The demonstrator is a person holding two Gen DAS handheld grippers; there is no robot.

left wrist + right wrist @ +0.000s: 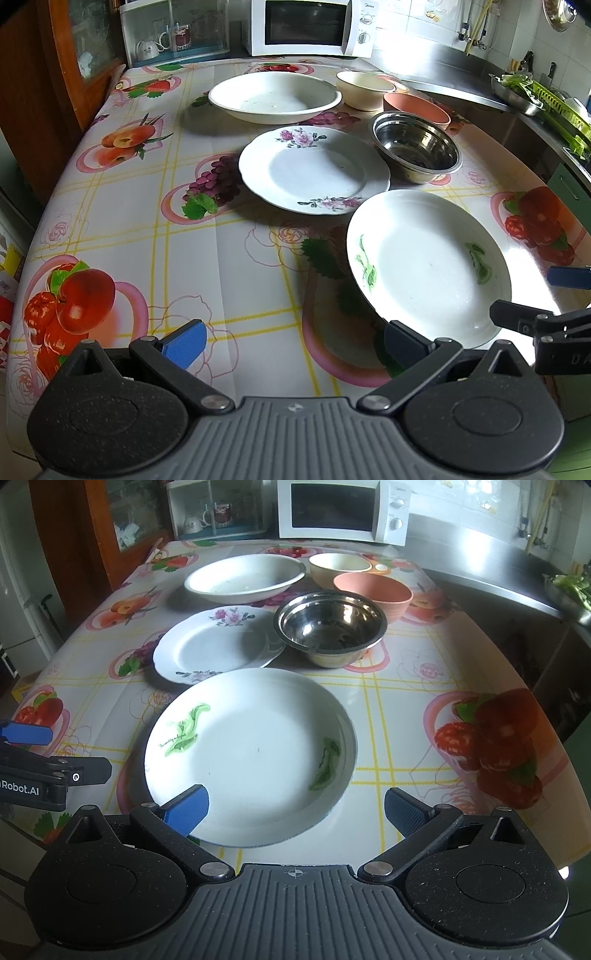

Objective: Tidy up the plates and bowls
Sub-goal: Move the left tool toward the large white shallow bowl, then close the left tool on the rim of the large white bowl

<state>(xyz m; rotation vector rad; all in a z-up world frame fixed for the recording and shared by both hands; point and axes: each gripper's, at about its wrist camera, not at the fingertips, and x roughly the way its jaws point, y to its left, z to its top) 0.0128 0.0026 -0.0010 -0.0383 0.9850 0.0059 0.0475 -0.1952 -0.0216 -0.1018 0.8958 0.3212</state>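
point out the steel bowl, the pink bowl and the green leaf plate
steel bowl [330, 627], right wrist view, inner bottom
pink bowl [373, 589], right wrist view, inside
green leaf plate [255, 753], right wrist view, centre

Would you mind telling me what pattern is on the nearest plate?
White with green leaf sprigs on the nearest plate, clearest in the right wrist view.

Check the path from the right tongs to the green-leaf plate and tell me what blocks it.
Nothing visible does. The right tongs are open just short of the green-leaf plate, whose near rim lies between the fingers. The pink-flower plate and steel bowl sit beyond it.
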